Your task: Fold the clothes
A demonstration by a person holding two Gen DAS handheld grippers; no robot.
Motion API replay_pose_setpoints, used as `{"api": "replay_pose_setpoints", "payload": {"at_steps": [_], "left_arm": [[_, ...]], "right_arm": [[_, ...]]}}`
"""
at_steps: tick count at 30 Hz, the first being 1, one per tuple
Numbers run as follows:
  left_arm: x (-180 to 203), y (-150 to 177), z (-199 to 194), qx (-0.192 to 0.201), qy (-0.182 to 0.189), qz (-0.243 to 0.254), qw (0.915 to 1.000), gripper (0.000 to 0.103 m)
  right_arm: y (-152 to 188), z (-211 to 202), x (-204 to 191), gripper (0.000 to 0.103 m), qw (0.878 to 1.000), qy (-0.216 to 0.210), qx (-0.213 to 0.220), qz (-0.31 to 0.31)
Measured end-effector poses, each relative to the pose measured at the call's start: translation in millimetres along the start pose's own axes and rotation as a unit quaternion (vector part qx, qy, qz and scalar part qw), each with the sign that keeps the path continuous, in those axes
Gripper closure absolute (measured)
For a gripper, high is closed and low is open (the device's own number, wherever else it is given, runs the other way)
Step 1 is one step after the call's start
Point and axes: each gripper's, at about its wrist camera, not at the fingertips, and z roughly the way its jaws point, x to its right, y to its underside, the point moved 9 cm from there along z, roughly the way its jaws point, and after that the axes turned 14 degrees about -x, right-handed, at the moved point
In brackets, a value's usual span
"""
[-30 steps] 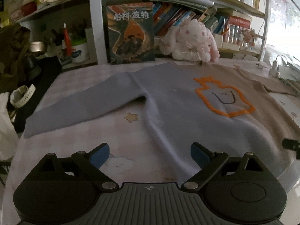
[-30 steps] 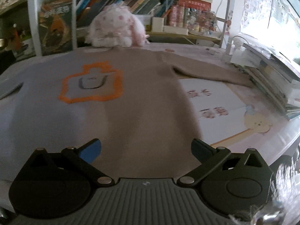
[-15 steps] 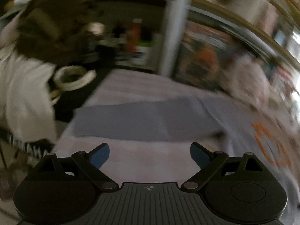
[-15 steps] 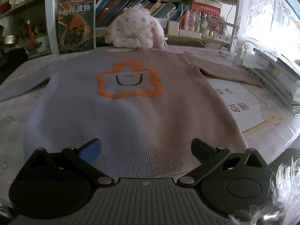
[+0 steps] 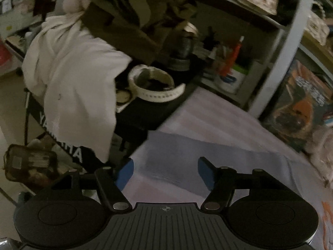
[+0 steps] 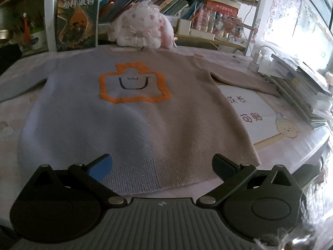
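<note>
Soft knit sweater (image 6: 133,112), half lavender, half beige, fuzzy orange outline on chest, spread flat on the desk (image 6: 291,145), ribbed hem nearest right tongs (image 6: 162,166) gaping wide, left tongs (image 5: 164,171) likewise wide, empty, over lavender sleeve (image 5: 208,158)

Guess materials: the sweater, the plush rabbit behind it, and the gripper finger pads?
Sweater: looks like soft knit, wool or acrylic; fuzzy matte nap, ribbed hem, raised orange outline.
Plush rabbit: fluffy synthetic pile, white and pink, by its look.
Pads on the right hand-held gripper: smooth blue, probably rubber or foam; the arms look like matte black plastic.
</note>
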Motion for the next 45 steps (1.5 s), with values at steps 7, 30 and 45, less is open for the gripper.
{"api": "replay_pose_setpoints", "payload": {"at_steps": [7,30,45], "left_arm": [[17,4,12,-0.027,0.065,-0.017,0.9974,0.054],[28,-7,33,-0.061,0.102,-0.109,0.9869,0.075],[25,-20,25,-0.04,0.087,-0.109,0.9894,0.1]], "right_arm": [[1,-1,0,0.0,1.0,0.007,-0.006,-0.006],[3,2,4,0.0,1.0,0.004,-0.015,-0.005],[1,8,16,0.0,1.0,-0.001,-0.01,-0.015]]}}
